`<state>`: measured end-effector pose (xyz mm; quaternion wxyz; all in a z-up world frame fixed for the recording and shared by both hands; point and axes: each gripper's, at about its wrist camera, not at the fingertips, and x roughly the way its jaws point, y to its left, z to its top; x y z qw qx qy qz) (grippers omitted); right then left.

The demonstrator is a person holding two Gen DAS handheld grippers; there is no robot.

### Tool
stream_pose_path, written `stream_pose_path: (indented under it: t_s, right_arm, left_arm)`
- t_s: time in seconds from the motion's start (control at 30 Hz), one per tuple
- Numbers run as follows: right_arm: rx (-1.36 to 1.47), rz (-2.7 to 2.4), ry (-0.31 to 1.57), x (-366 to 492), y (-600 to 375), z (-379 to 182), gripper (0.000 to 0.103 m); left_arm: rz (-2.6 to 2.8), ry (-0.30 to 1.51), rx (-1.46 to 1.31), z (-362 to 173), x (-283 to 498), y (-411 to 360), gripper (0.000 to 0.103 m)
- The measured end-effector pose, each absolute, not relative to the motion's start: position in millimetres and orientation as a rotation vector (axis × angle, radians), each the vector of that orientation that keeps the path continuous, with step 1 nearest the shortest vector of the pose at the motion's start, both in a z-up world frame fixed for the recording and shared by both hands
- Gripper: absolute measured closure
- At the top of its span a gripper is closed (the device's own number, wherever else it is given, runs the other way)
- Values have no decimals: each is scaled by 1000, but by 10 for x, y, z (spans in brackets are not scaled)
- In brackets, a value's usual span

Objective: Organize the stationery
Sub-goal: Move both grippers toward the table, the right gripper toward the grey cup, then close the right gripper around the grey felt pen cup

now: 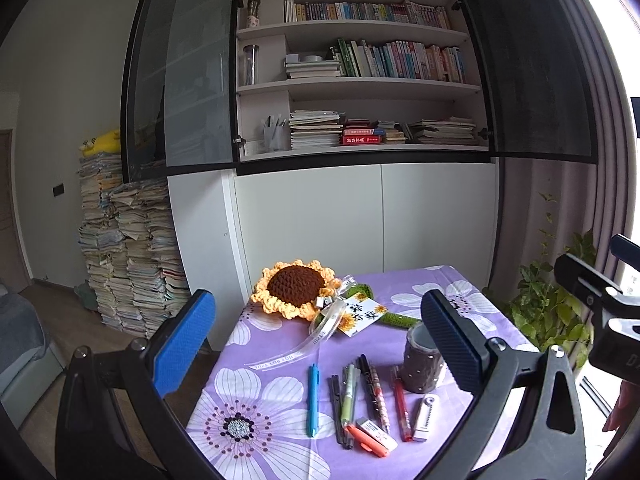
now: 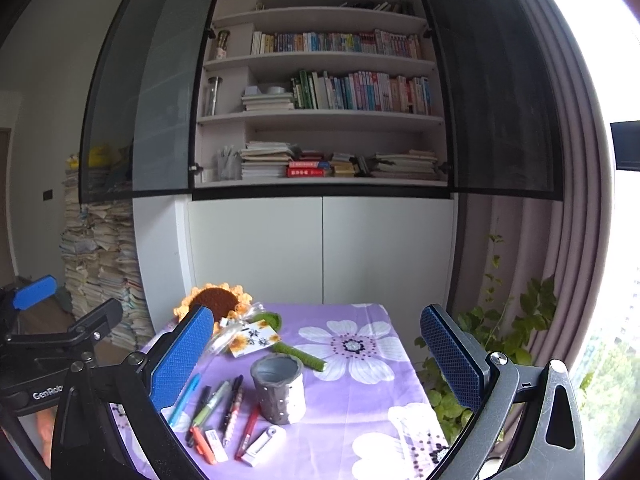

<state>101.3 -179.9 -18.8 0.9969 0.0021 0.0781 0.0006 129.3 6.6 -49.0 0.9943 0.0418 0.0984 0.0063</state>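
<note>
A grey dotted pen holder (image 1: 423, 366) (image 2: 279, 388) stands upright on the purple flowered tablecloth (image 1: 260, 368) (image 2: 360, 412). In front and to its left lie loose stationery: a blue pen (image 1: 312, 399) (image 2: 185, 399), several dark and green pens (image 1: 349, 394) (image 2: 212, 402), a red pen (image 1: 401, 406) (image 2: 248, 428), an orange highlighter (image 1: 366, 440) (image 2: 202, 444), a white eraser (image 1: 376, 432) (image 2: 216, 445) and a white utility knife (image 1: 426, 416) (image 2: 264, 444). My left gripper (image 1: 320, 354) is open and empty above the items. My right gripper (image 2: 320, 360) is open and empty above the holder.
A crocheted sunflower (image 1: 294, 288) (image 2: 216, 302) with ribbon and card (image 1: 360, 314) (image 2: 252, 338) lies at the table's far side. A white cabinet and bookshelf (image 1: 360, 80) stand behind. Stacked books (image 1: 128, 252) are left, a plant (image 2: 508, 332) right.
</note>
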Motion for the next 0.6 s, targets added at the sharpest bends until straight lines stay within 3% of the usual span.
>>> stream_pose_path:
  t_s: [0.37,0.6]
  right_arm:
    - [-8,17,289,1588,-1726,-526,0]
    - [16,28,381,1893,-1737,-785,0]
  left_arm:
    - [93,194,105,-754,1713,149,1]
    - [102,283,91,-965,1984,206,1]
